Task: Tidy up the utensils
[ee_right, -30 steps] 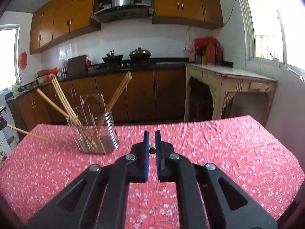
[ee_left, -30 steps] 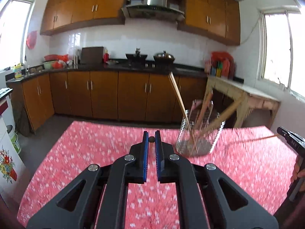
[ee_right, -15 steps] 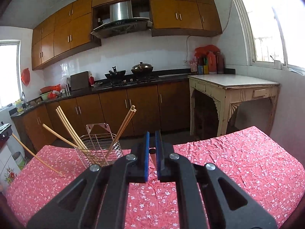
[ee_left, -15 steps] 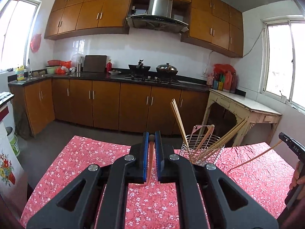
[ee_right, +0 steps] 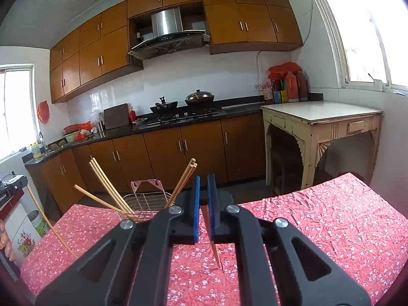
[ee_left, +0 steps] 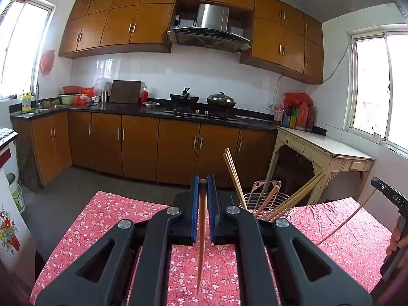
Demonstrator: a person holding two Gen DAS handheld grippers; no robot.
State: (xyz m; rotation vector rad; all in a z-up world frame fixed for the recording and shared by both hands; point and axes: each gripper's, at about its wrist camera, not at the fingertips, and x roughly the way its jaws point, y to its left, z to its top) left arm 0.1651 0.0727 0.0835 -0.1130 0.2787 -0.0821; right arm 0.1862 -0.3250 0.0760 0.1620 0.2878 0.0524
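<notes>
A wire utensil basket (ee_left: pixel 264 201) stands on the red floral tablecloth (ee_left: pixel 107 219) and holds several wooden chopsticks (ee_left: pixel 233 176). It also shows in the right wrist view (ee_right: pixel 145 201), left of my right gripper. My left gripper (ee_left: pixel 203 186) is shut on a wooden chopstick (ee_left: pixel 201 242) that hangs down toward the cloth, left of the basket. My right gripper (ee_right: pixel 202 186) is shut on a chopstick (ee_right: pixel 213 239) whose tip points down at the cloth. The other hand's chopstick shows at each view's edge (ee_left: pixel 346 219) (ee_right: pixel 48 219).
The table's far edge drops to a grey floor before brown kitchen cabinets (ee_left: pixel 140 148). A cream side table (ee_right: pixel 321 117) stands at the right. A white appliance with a flower print (ee_left: pixel 7 229) stands left of the table.
Both grippers have risen and tilted up, so the basket now sits lower in each view. The held chopsticks now show hanging between the jaws.
</notes>
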